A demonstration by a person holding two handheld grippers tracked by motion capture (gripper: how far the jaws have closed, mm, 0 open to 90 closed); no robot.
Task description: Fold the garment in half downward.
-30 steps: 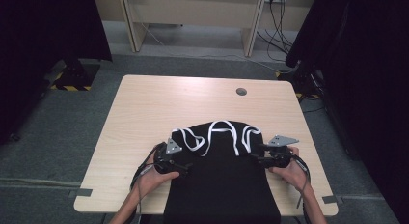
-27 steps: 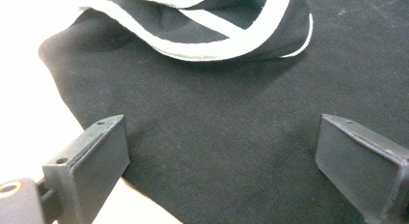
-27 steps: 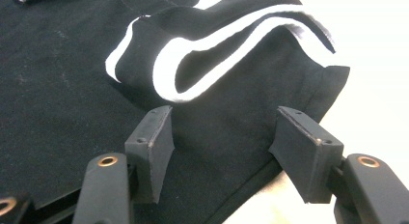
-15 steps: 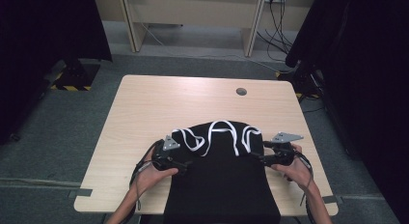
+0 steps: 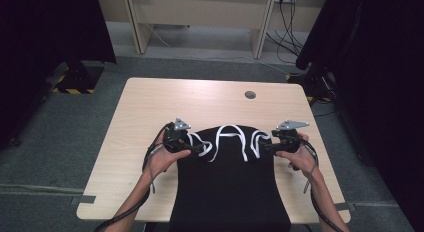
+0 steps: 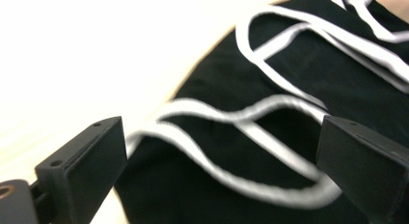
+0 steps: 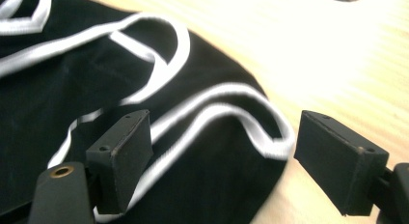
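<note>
A black garment [image 5: 230, 187] with white trim [image 5: 235, 142] is laid on the near half of the wooden table [image 5: 150, 107], its lower part hanging over the near edge. The left gripper [image 5: 200, 148] is held at the garment's far left corner, its jaws spread wide with nothing pinched (a loop of trim lies below them). The right gripper [image 5: 264, 148] is held at the far right corner; its jaws have just been opening and stand wide, with trim beneath them but not gripped.
</note>
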